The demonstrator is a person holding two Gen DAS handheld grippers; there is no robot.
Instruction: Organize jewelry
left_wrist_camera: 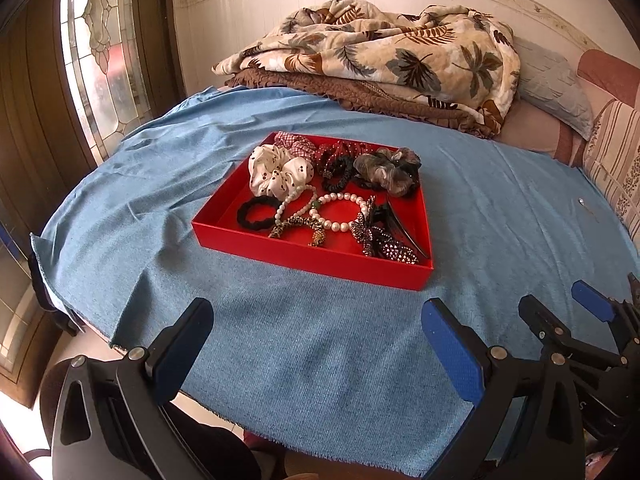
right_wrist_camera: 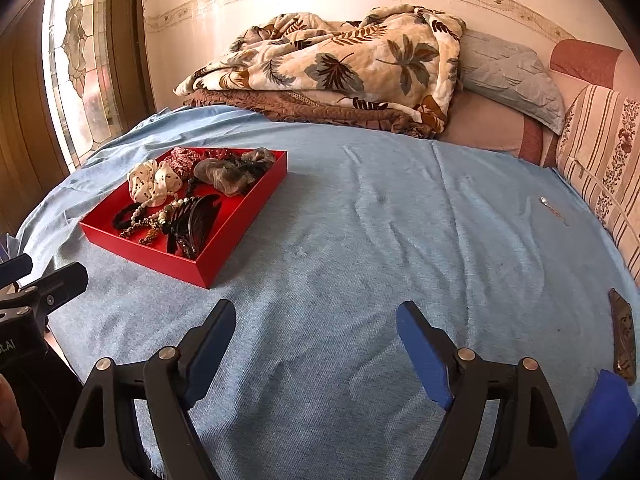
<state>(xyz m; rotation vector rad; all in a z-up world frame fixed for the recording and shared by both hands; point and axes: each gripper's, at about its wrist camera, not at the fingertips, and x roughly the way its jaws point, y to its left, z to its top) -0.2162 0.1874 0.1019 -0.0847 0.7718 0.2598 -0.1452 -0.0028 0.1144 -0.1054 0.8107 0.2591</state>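
Observation:
A red tray (left_wrist_camera: 312,258) sits on the blue cloth (left_wrist_camera: 320,340), ahead of my left gripper (left_wrist_camera: 316,312), which is open and empty. In the tray lie a white dotted scrunchie (left_wrist_camera: 280,172), a grey scrunchie (left_wrist_camera: 388,168), a pearl bracelet (left_wrist_camera: 340,212), a black hair tie (left_wrist_camera: 254,212) and a dark hair claw (left_wrist_camera: 400,220). My right gripper (right_wrist_camera: 316,310) is also open with nothing between its fingers. It hovers over bare cloth, with the tray (right_wrist_camera: 160,258) to its upper left. A small shiny piece (right_wrist_camera: 544,201) lies alone on the cloth at the far right.
A leaf-print blanket (left_wrist_camera: 380,52) and a pillow (left_wrist_camera: 556,84) are piled behind the tray against the wall. A phone (right_wrist_camera: 624,336) lies near the cloth's right edge. The cloth's frayed front edge (left_wrist_camera: 320,452) hangs just below the grippers. A patterned window (left_wrist_camera: 100,40) is at the left.

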